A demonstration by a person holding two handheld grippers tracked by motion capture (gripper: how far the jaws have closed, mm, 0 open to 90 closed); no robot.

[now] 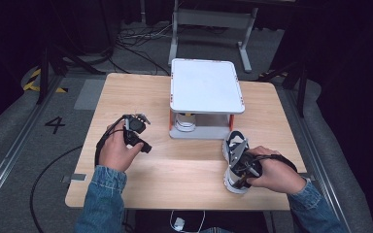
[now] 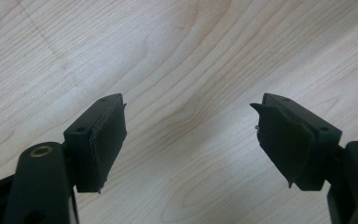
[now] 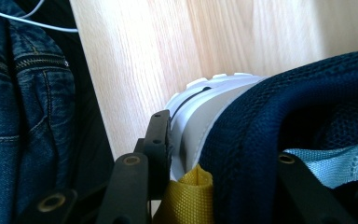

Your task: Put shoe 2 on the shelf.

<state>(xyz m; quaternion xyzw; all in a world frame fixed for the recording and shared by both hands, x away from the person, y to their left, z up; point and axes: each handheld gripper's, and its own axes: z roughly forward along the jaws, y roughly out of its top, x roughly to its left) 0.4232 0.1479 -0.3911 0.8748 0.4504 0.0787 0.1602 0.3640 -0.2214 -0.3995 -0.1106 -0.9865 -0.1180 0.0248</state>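
A navy and white shoe (image 1: 231, 144) stands on the wooden table (image 1: 184, 167) at the front right, its heel toward the person. My right gripper (image 1: 238, 178) comes down on that heel. In the right gripper view the shoe (image 3: 261, 116) is close up: one jaw lies against the white heel outside, the other reaches inside past the navy collar, so the gripper (image 3: 219, 144) is shut on the heel, beside a yellow pull tab (image 3: 186, 196). My left gripper (image 1: 147, 132) hovers over bare wood at the left, jaws wide open and empty (image 2: 189, 135).
A white two-level rack (image 1: 206, 87) stands at the middle back of the table, with a white object (image 1: 185, 121), seemingly another shoe, on its lower level. The table's front edge and the person's denim-clad legs (image 3: 23, 116) are close behind the shoe's heel.
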